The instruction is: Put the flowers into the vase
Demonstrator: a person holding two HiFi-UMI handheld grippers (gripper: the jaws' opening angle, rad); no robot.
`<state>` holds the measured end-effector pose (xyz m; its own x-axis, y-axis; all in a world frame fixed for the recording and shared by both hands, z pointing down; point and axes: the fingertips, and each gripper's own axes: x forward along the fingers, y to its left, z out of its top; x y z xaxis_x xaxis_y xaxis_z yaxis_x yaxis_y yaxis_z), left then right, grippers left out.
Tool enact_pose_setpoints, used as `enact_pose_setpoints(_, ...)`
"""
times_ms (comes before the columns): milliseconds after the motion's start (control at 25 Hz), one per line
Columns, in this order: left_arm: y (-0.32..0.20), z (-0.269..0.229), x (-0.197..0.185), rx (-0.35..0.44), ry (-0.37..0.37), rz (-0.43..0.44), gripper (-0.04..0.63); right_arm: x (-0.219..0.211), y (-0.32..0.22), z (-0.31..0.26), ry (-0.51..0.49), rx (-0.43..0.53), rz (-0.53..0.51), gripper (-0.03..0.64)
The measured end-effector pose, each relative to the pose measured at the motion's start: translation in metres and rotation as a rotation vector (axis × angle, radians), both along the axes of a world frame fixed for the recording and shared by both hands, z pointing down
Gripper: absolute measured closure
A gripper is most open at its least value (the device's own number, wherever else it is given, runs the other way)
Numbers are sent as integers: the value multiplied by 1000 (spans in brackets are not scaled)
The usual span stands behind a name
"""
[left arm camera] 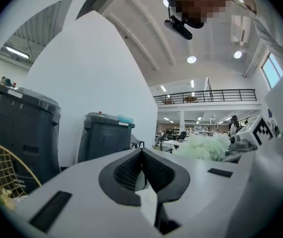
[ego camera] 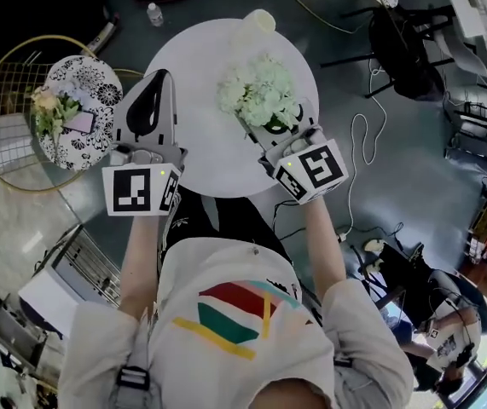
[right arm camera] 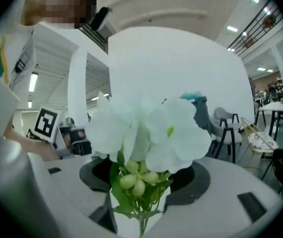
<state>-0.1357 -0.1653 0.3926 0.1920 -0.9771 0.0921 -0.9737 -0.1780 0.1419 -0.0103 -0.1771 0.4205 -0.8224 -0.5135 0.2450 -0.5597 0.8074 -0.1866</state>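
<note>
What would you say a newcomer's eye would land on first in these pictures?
The bunch of white flowers, clamped by its stems in the right gripper over the round white table. Next, the gold wire stand at the left, bearing a black-and-white patterned tray.

I see even, cool light from ceiling lamps (left arm camera: 192,59) high above the left tongs (left arm camera: 142,151). Both gripper views bend strongly at their dark rims. The flowers (right arm camera: 146,128) between the right tongs (right arm camera: 143,178) look soft and overexposed.
</note>
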Motion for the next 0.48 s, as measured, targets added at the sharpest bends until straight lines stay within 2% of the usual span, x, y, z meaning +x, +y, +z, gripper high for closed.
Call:
enact_pose_setpoints(160,-22,-33,15,55,-27,40,589,13,-29,-74,-108,152,52,331)
enact_pose_setpoints(360,-59,-64,37,93,-37,84,589,35,-76,-155,-282,291,123,331)
enact_pose_setpoints(480,-79,-76,45,92,-46,85,589,41,-104,-191,-320,367,140,331)
